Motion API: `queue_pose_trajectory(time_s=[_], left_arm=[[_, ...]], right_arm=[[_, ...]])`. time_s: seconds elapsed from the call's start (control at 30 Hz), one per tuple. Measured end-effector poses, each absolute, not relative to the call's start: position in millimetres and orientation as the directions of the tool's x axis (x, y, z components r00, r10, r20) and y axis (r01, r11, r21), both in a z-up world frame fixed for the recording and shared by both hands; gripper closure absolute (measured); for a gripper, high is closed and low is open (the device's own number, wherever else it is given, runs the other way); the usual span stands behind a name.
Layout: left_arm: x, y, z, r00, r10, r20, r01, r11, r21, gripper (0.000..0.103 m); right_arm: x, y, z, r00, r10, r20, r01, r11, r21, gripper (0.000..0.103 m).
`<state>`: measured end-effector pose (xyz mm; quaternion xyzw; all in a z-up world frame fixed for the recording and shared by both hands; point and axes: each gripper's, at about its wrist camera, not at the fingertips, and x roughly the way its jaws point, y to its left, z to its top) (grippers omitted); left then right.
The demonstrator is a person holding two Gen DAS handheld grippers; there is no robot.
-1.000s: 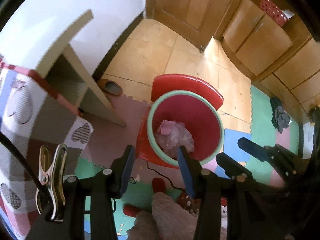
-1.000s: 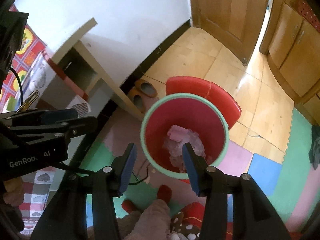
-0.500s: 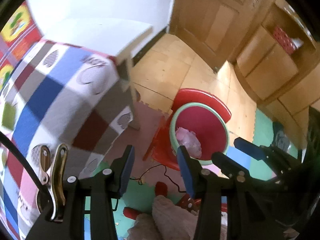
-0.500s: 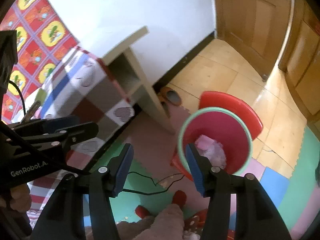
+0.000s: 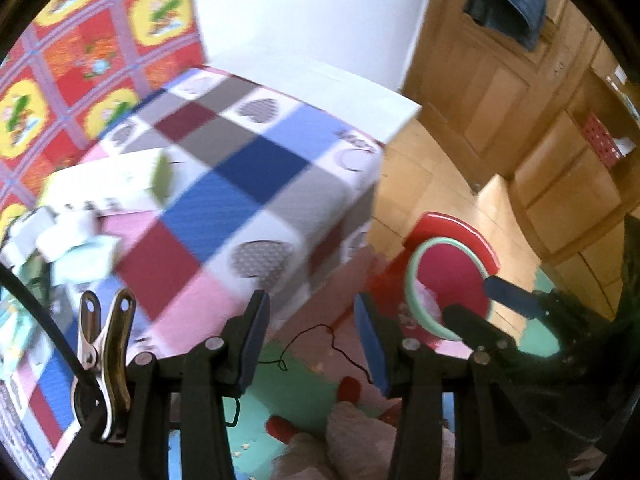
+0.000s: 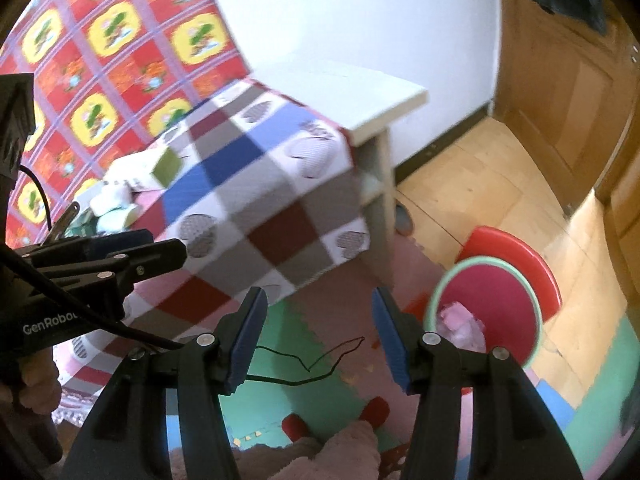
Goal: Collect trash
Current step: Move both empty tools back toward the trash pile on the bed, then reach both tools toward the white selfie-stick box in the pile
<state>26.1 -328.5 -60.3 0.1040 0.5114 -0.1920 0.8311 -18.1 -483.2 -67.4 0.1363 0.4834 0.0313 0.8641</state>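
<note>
Trash [image 5: 76, 236] lies on the checked table [image 5: 248, 184]; left gripper [image 5: 312, 340] and right gripper [image 6: 318, 336] gape empty.

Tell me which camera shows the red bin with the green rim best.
The right wrist view: the red bin shows its whole green rim and the pink trash inside. In the left wrist view the right gripper crosses the bin, hiding part of its opening.

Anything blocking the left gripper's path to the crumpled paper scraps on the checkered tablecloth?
Nothing visible. The open left gripper sits off the corner of the checkered tablecloth; only bare cloth lies between it and the blurred white and pale-green paper scraps.
</note>
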Motion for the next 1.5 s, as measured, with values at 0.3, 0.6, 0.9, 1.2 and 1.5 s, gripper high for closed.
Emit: queue_pose_trajectory(time_s=[0.3, 0.6, 0.9, 1.2, 1.5], left_arm=[[30.1, -245.6, -39.9, 0.452, -0.179, -0.874, 0.322, 0.946, -0.027, 0.057], [46.4, -173.5, -26.5, 0.497, -0.144, -0.855, 0.233, 0.972, -0.028, 0.057], [70.5, -135.2, -22.5, 0.504, -0.116, -0.856, 0.119, 0.991, -0.064, 0.057], [108.7, -108.3, -19.3, 0.499, -0.048, -0.865, -0.065, 0.994, -0.093, 0.057], [135.9, -76.2, -13.8, 0.488, 0.026, -0.873, -0.248, 0.962, -0.110, 0.056]], right_arm=[[3.0, -420.3, -48.5, 0.540, 0.238, -0.807, -0.012, 0.961, 0.275, 0.047], [32.6, -361.2, -30.7, 0.571, 0.263, -0.778, -0.113, 0.964, 0.242, 0.047], [84.2, -327.4, -23.7, 0.538, 0.328, -0.777, -0.258, 0.941, 0.220, 0.044], [150.5, -294.5, -32.8, 0.464, 0.392, -0.794, -0.475, 0.867, 0.151, 0.031], [204.4, -260.7, -55.0, 0.380, 0.404, -0.832, -0.679, 0.733, 0.046, 0.028]])
